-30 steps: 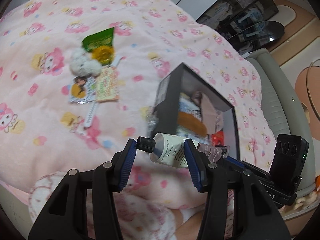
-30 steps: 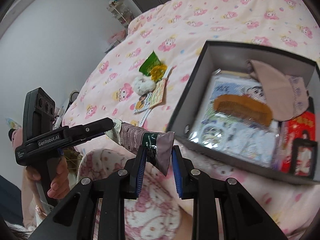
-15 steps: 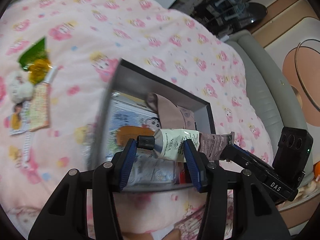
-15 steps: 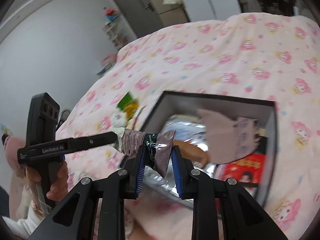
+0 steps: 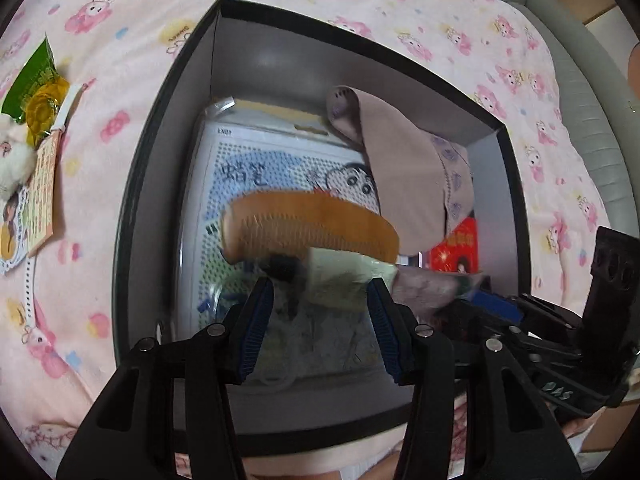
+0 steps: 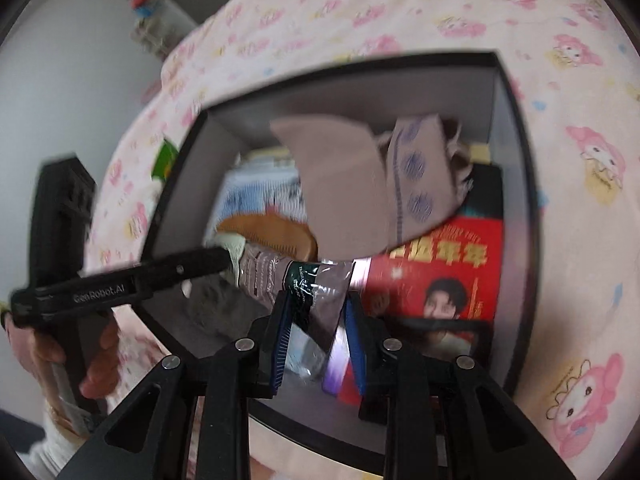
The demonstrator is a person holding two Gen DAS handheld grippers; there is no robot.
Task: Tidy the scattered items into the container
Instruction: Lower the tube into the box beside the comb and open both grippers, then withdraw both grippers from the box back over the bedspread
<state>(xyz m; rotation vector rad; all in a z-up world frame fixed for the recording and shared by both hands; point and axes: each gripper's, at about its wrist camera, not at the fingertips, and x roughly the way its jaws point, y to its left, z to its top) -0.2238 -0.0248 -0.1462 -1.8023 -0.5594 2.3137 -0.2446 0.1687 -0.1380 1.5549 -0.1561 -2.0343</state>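
1 tube (image 5: 344, 276) hangs over the open box (image 5: 516, 216), carried between 2 tools. The left tool (image 5: 320, 312) grasps its cap end: the pale body sits between the blue pads (image 5: 256, 320), the black cap just past the left pad. The right tool (image 6: 316, 336) pinches the flat crimped tail of the tube (image 6: 320, 292), and its jaws are opening, with the tail between them. In the right wrist view a hand (image 6: 96, 356) holds the left tool's handle at the left edge.

Directly below the tube, inside the box, lie 1 brown comb (image 5: 308, 228) on a white and blue bead-board pack (image 5: 280, 160), 1 folded beige cloth (image 5: 404, 176) leaning toward the far right corner, and 1 red booklet (image 6: 452, 276) with a framed photo (image 6: 436, 336) near it. The comb and the cloth fill much of the floor under the tube; the near part of the floor shows clear plastic wrap.

The box stands on a bed with a pink cartoon-print quilt (image 5: 400, 12). Left of the box, well apart from it, 1 small pile rests on the quilt: a green packet (image 5: 32, 76), a yellow flower (image 5: 44, 100), a white plush (image 5: 12, 160), a printed card (image 5: 44, 184) and a white strap (image 5: 30, 284).
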